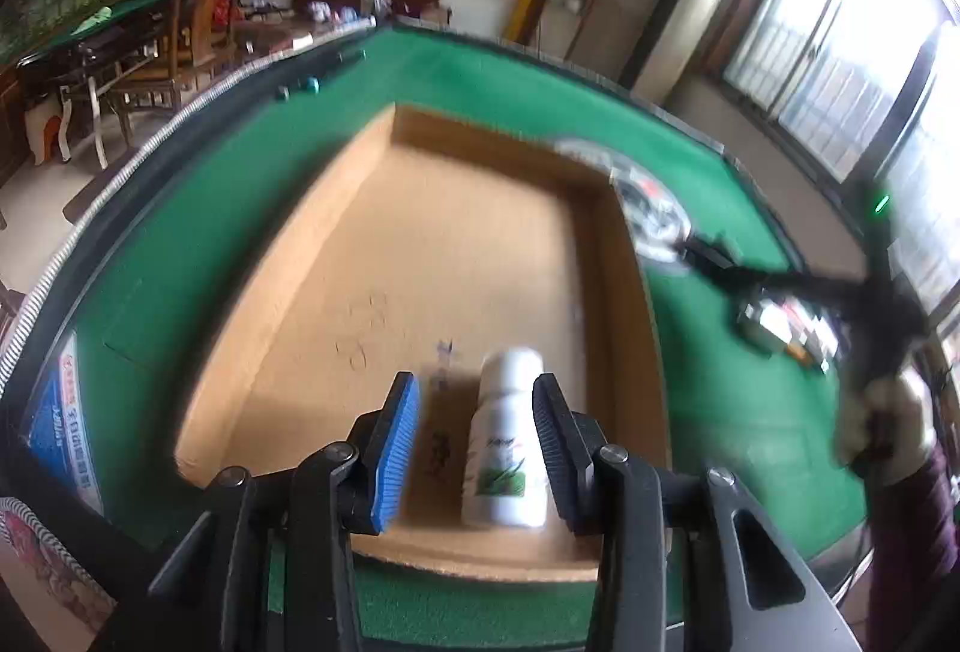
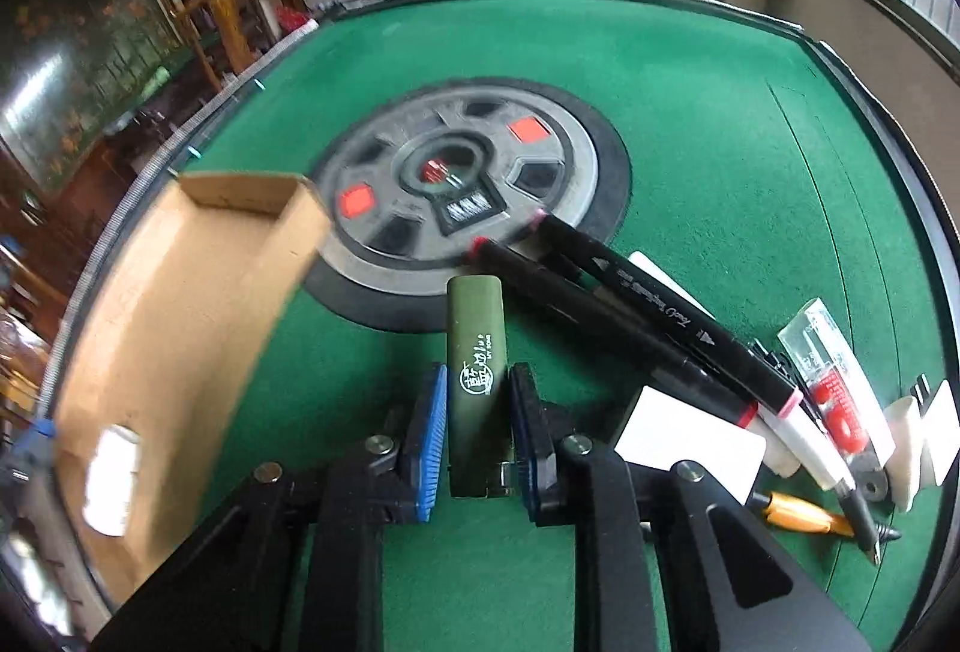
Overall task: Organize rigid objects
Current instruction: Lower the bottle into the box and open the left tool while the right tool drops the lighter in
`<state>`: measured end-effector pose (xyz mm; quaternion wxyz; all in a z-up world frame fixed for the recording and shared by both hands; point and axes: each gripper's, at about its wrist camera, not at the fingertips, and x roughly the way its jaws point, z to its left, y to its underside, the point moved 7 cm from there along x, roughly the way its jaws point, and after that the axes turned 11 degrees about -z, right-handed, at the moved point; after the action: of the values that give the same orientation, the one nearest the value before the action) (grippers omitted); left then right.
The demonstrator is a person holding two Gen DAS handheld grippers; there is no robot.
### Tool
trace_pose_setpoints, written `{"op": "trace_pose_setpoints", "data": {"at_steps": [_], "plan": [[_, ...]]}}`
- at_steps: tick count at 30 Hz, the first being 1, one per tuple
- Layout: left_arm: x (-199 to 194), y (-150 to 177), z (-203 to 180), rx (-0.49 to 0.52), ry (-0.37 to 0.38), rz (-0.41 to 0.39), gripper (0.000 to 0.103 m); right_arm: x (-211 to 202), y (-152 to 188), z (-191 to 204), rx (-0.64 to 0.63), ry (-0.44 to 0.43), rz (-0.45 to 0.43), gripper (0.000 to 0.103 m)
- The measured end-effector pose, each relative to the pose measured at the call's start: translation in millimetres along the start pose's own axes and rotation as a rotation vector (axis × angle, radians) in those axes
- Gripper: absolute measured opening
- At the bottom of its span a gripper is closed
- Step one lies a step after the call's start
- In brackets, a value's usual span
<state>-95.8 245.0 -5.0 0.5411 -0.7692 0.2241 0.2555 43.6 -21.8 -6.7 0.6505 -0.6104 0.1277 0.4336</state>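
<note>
Your right gripper pinches the dark green lighter between its pads, over the green table beside the black markers. Your left gripper is spread wide over the cardboard tray; the white bottle lies inside the tray near its front wall, close to the right finger, though contact can't be told through the blur.

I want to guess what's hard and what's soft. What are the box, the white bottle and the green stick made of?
Box: looks like cardboard, plain matte brown with raw-looking edges. White bottle: probably plastic, smooth, slightly shiny, with a printed label. Green stick: likely hard plastic, dull olive with white print; I can't be sure.
</note>
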Motion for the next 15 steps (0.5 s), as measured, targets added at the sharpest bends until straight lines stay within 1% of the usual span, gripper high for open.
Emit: {"op": "trace_pose_setpoints", "data": {"at_steps": [1, 2, 4, 6, 8, 10, 13, 15], "plan": [[8.2, 5.2, -1.5, -0.001, 0.004, 0.034, 0.041, -6.9, -3.1, 7.5, 0.008, -0.034, -0.008, 0.020], [14.2, 7.7, -3.2, -0.009, 0.019, 0.053, 0.044, -12.2, -6.0, 16.4, 0.013, -0.070, -0.010, 0.020], [23.7, 12.3, -11.9, -0.030, 0.066, 0.084, 0.044, -19.3, -9.6, 38.2, 0.010, -0.130, -0.009, 0.020], [28.8, 14.9, -19.6, -0.013, 0.067, 0.093, 0.044, -18.8, -12.6, 62.3, 0.011, -0.180, 0.006, 0.020], [28.5, 15.9, -23.7, 0.000, 0.058, 0.078, 0.044, -12.3, -16.5, 85.9, 0.009, -0.218, 0.027, 0.020], [26.0, 14.3, -20.7, -0.016, 0.061, 0.062, 0.045, -3.4, -19.5, 107.3, -0.011, -0.212, 0.034, 0.020], [16.4, 8.6, -7.1, -0.042, 0.038, 0.026, 0.052, 16.0, -23.9, 130.6, -0.029, -0.191, 0.059, 0.020], [9.4, 4.7, 2.9, -0.052, 0.028, -0.003, 0.058, 26.2, -24.5, 141.1, -0.046, -0.154, 0.073, 0.020]]}}
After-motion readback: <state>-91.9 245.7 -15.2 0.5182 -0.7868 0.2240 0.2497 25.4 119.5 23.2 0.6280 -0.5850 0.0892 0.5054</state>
